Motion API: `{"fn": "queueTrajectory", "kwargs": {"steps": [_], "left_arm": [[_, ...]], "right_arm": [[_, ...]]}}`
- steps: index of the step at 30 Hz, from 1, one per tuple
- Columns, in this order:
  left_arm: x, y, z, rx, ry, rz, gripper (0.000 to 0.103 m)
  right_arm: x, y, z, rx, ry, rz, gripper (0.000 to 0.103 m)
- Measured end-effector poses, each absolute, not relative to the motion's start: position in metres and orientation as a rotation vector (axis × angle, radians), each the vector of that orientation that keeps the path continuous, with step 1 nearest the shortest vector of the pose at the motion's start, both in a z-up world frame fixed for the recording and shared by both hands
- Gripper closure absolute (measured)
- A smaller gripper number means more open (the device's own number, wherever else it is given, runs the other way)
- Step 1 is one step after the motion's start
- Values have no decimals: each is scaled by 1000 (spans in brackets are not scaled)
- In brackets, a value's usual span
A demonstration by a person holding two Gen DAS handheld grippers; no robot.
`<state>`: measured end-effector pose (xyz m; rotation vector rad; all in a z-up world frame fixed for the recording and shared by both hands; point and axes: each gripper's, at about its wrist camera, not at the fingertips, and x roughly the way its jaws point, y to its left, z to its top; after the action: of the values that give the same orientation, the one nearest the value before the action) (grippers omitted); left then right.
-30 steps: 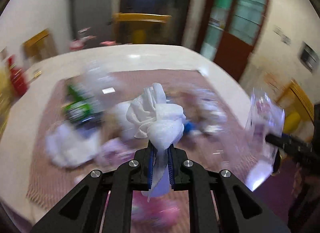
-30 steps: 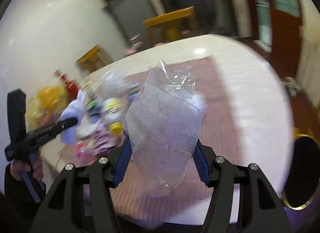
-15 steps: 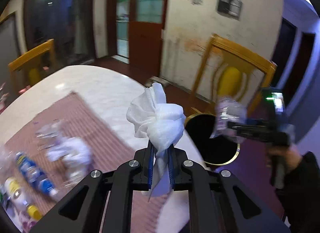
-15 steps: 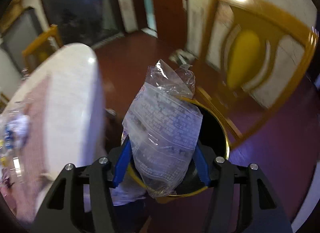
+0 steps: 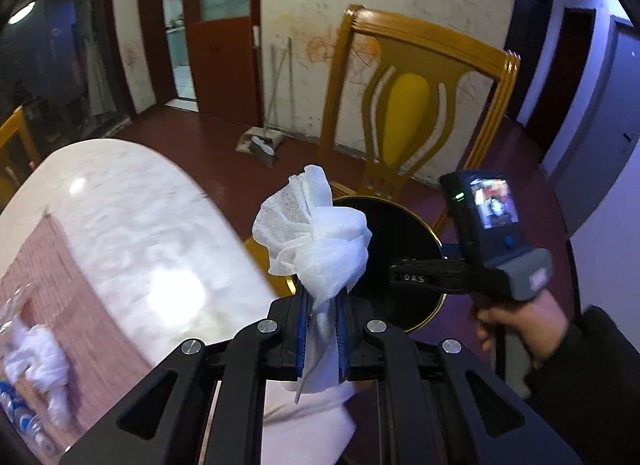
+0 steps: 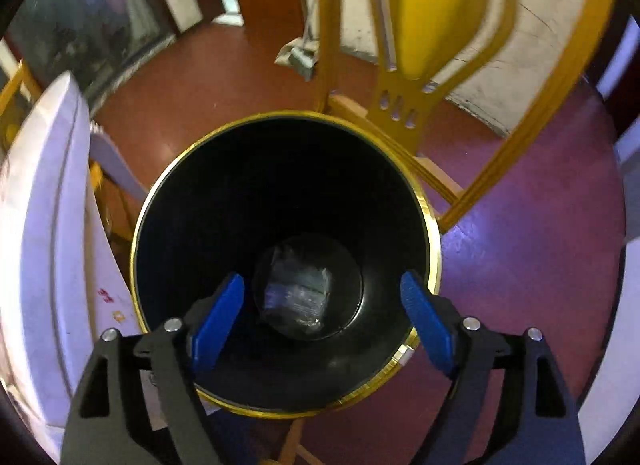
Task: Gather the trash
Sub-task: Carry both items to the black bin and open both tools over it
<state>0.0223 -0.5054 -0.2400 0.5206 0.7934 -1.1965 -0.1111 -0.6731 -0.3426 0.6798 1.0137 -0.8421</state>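
Note:
My left gripper is shut on a crumpled white tissue and holds it up near the table's edge. Beyond it stands a black trash bin with a gold rim. In the right wrist view my right gripper is open and empty, right above the bin. A clear plastic bag lies on the bin's bottom. The right gripper also shows in the left wrist view, held over the bin by a hand.
A yellow wooden chair stands just behind the bin. The white round table with a pink mat holds more trash at the left. A dustpan lies by the far wall.
My right gripper opened and the clear plastic bag dropped into the bin. Both grippers swung from the table toward the bin. The left still holds the tissue.

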Motion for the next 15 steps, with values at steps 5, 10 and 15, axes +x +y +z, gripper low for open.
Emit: {"fn": "queueTrajectory", "kwargs": {"steps": [5,10,15], "left_arm": [[10,-548,-272,569,855,-1214,92],[0,-595,-313,614,960,-1193,92],[-7,-614,-330,636,993,-1179,53]], "right_arm": [[-147,-679,-323,740,936,-930,22],[-176,-679,-310,758,880,-998,22],[-190,-680,-298,820,820,-990,22]]}}
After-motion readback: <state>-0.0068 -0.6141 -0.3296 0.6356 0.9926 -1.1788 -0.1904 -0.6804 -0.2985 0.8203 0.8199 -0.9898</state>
